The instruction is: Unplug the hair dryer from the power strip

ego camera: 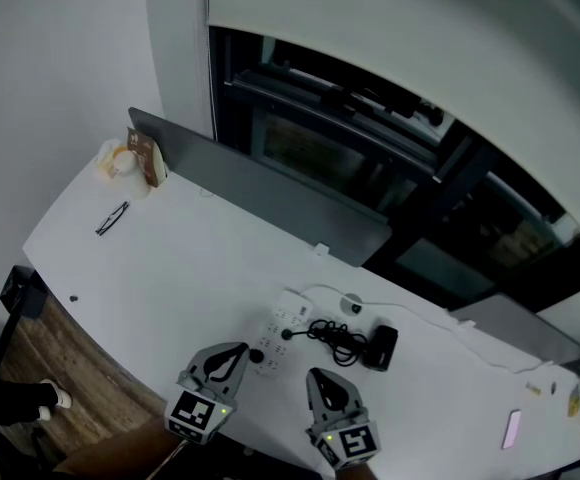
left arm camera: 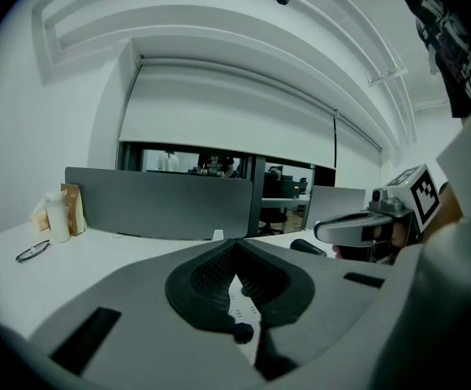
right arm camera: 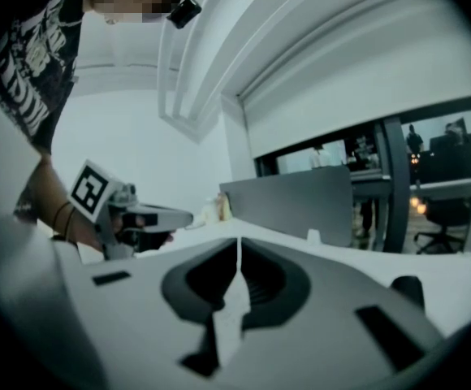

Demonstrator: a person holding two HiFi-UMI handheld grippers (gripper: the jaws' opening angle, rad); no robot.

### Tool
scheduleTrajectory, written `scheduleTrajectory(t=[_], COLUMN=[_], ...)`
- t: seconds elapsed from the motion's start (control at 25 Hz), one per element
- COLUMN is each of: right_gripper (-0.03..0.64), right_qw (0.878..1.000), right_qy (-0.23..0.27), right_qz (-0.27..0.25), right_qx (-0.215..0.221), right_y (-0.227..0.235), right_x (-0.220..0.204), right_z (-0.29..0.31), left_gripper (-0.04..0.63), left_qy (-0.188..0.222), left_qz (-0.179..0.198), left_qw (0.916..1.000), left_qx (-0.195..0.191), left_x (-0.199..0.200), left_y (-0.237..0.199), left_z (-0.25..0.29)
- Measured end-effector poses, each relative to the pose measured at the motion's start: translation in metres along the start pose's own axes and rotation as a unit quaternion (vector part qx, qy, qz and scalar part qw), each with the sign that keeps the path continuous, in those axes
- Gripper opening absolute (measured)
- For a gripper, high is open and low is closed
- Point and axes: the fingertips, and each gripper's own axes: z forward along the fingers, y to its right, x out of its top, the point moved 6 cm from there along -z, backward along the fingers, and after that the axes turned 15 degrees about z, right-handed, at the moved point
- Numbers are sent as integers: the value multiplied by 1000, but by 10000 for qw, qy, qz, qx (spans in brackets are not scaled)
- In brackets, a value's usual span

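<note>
Nearest, along the bottom edge of the head view: the left claw [ego camera: 236,356] and the right claw [ego camera: 318,376], side by side, both tipped slightly down toward the middle of the frame. Shut, each of them, tips together and nothing pinched, with only a sliver of white visible through the hollow behind the tips in each gripper view. Probably a ready stance at the desk's near edge, with no grasp begun yet.

Just beyond the left claw's tip, at lower centre: the long white plastic power strip [ego camera: 292,315], lying diagonally on the plain white desk [ego camera: 170,268]. Near its middle, the small black plug [ego camera: 288,334], seated in a socket. A likely reason for the left claw's spot beside the strip: to pin the light body down against the pull and leave the plug to the right claw. Would need opening first.

Right of the strip: the loosely bunched black cable [ego camera: 335,340], then the compact black hair dryer [ego camera: 381,348], lying flat next to it. Slack enough, seemingly, for a pull without dragging the dryer.

Further up, across the centre: a long grey partition panel [ego camera: 270,193], upright along the desk's back edge. At upper left, well apart from the work: dark-framed glasses [ego camera: 111,218] and a brown paper bag [ego camera: 146,158].
</note>
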Motion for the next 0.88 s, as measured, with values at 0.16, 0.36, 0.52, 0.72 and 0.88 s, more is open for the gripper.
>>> scheduleTrajectory(t=[0.16, 0.36, 0.52, 0.72, 0.88], right_gripper=[37, 37, 46, 150, 155], right_qw=[9999, 9987, 9926, 9833, 9832], right_qy=[-126, -318, -638, -902, -718], right_qz=[50, 304, 991, 1529, 1634], right_qx=[-74, -239, -299, -404, -393], right_y=[4, 18, 39, 57, 62], right_x=[-10, -27, -54, -72, -69], right_z=[4, 30, 64, 99, 121], left_gripper=[23, 23, 23, 23, 23], left_qy=[-106, -437, -872, -1345, -1670], left_qz=[-73, 97, 170, 70, 292], left_qw=[9999, 9989, 9956, 9884, 9804], left_qx=[-82, -170, -286, -704, -1003], left_x=[-5, -28, -53, -79, -91], left_y=[1, 1, 2, 12, 21], left_z=[7, 26, 52, 89, 112])
